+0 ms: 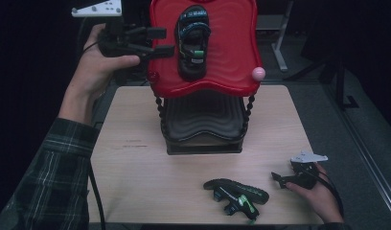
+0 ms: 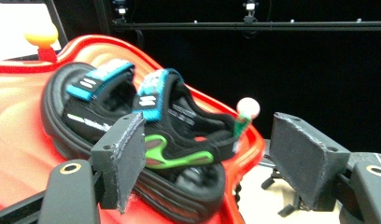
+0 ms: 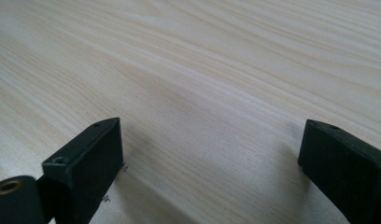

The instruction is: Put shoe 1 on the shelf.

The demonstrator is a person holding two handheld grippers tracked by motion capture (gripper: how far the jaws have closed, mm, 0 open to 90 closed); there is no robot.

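1. A light wooden table [image 1: 136, 158] carries one two-tier rack: a glossy red wavy plastic top tray [image 1: 232, 57] on black beaded posts over a dark ribbed lower tray [image 1: 203, 122]. The rack stands toward the far edge of the table, about midway between its left and right edges.
2. There are two black sport sandals with teal and green straps. One sandal [image 1: 192, 40] lies flat on the red tray, lengthwise from far to near. The second sandal [image 1: 236, 194] lies tipped on its side on the table near the near edge, right of the middle.
3. One pink ball knob [image 1: 258, 73] tops the near right corner of the red tray; in the left gripper view an orange knob [image 2: 40, 36] shows at another corner.
4. The left gripper [image 1: 160, 42], held in the left hand [image 1: 95, 67], is raised at the left rim of the red tray. Its jaws stand wide apart and hold nothing; in the left gripper view they frame the sandal on the tray without touching it.
5. The right gripper [image 1: 277, 178], held in the right hand [image 1: 318, 194], sits low near the near right corner of the table, just right of the second sandal and apart from it. Its jaws are spread wide over bare wood, gripping nothing.
6. A plaid sleeve [image 1: 59, 167] covers the left forearm.
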